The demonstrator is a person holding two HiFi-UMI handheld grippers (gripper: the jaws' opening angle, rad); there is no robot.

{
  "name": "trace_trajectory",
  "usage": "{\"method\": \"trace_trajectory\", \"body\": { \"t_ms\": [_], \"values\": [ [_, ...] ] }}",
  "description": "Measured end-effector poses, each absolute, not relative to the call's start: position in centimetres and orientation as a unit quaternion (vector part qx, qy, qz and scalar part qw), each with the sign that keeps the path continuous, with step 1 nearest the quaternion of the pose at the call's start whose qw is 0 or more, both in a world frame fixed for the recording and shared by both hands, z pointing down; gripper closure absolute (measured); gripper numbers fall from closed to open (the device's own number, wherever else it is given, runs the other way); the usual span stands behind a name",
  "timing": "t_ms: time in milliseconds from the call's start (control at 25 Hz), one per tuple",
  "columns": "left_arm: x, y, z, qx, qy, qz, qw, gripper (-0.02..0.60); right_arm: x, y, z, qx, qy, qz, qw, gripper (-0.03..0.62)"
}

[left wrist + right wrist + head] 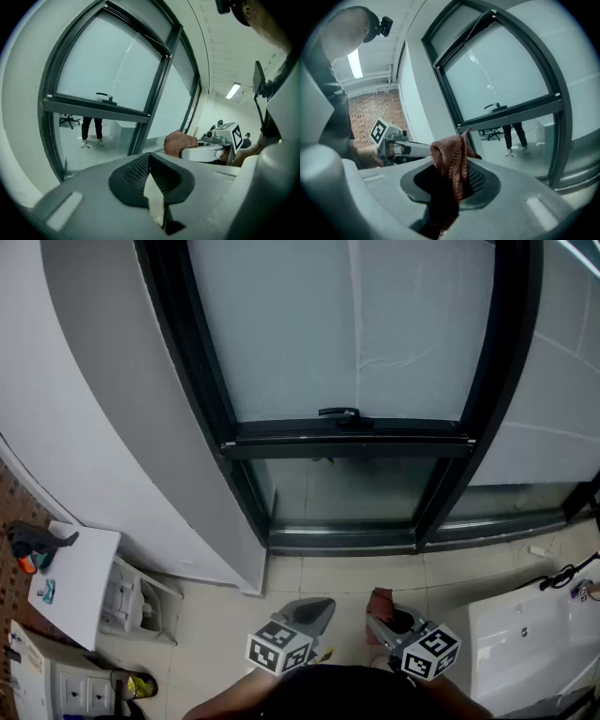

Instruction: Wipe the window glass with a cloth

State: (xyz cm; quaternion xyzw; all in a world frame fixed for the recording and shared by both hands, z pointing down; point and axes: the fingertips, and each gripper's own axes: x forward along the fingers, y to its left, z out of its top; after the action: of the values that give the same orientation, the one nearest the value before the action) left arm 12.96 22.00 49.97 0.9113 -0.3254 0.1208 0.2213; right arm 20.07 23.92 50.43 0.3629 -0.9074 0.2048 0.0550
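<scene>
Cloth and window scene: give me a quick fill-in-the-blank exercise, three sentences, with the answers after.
1. The right claw is shut on a reddish-brown ___.
2. The left claw is shut and holds ___.
3. At the foot of the upper window glass, the handle is ___ in colour.

Missing words: cloth; nothing; black.

Left tongs point(315, 615) closed and empty, right tongs point(386, 624) clamped on cloth point(381, 600), both low.
</scene>
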Motion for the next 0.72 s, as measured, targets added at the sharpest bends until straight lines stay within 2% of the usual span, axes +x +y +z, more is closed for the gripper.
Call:
{"method": "trace_trajectory", "body": {
  "t_ms": [720],
  "values": [
    [-1.4,19.8,49.7,0.895,-0.374,0.096,0.225,0.565,5.7,21.1,49.3,0.317,-0.930,0.169,0.076,0.516]
  ]
}}
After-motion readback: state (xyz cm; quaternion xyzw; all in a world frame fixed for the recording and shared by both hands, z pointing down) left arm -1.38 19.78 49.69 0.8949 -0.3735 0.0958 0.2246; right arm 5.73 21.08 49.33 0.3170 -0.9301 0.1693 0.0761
